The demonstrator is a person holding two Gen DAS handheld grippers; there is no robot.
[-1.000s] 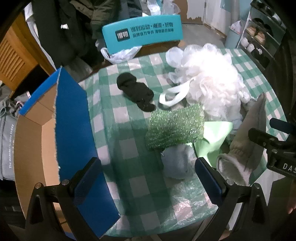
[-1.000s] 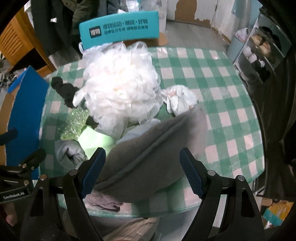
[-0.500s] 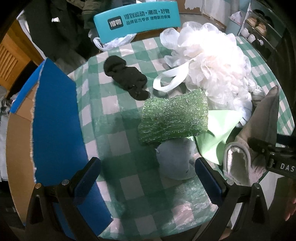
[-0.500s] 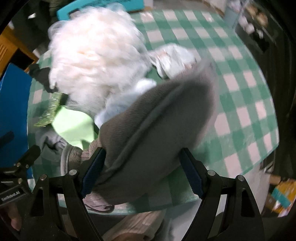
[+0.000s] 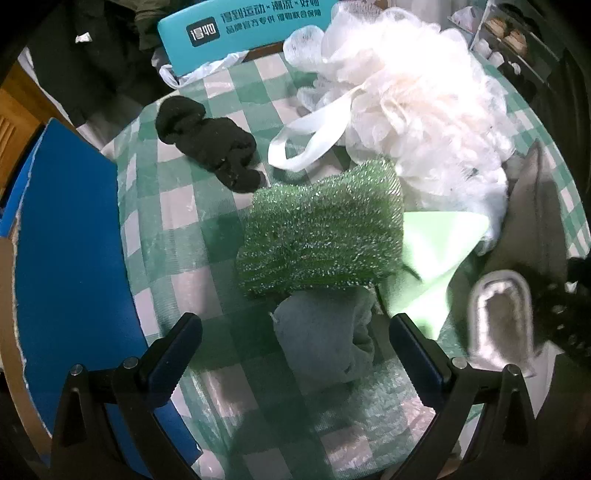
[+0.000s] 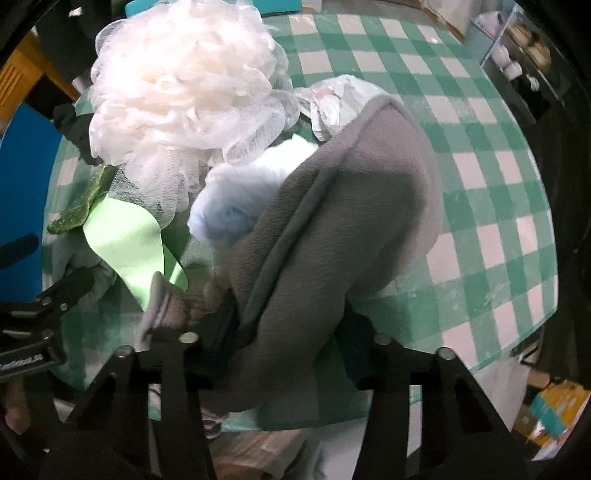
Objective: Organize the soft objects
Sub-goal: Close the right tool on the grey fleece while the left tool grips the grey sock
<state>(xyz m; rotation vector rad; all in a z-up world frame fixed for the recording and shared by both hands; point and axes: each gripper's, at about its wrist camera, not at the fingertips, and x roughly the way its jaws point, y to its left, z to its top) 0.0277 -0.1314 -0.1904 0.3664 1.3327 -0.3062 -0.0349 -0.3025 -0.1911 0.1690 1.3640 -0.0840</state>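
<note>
My left gripper (image 5: 295, 339) is open, its fingers either side of a pale grey-blue cloth ball (image 5: 325, 332) on the checked table. Behind it lie a glittery green scrubber (image 5: 321, 236), a light green cloth (image 5: 436, 247), a black sock (image 5: 210, 147) and a big white mesh pouf (image 5: 413, 99). My right gripper (image 6: 288, 332) has closed in on the cuff end of a grey fleece hat (image 6: 351, 221), which fills the space between its fingers; the hat also shows in the left wrist view (image 5: 517, 258). A light blue cloth (image 6: 240, 199) lies beside the hat.
A blue-lined cardboard box (image 5: 70, 266) stands open at the table's left edge. A teal chair back (image 5: 243, 26) is behind the table. Crumpled white plastic (image 6: 340, 99) lies behind the hat. The table's edge (image 6: 517, 332) curves close on the right.
My right gripper moved forward and its fingers closed from wide open onto the grey hat. My left gripper moved forward toward the grey-blue cloth ball and stayed open.
</note>
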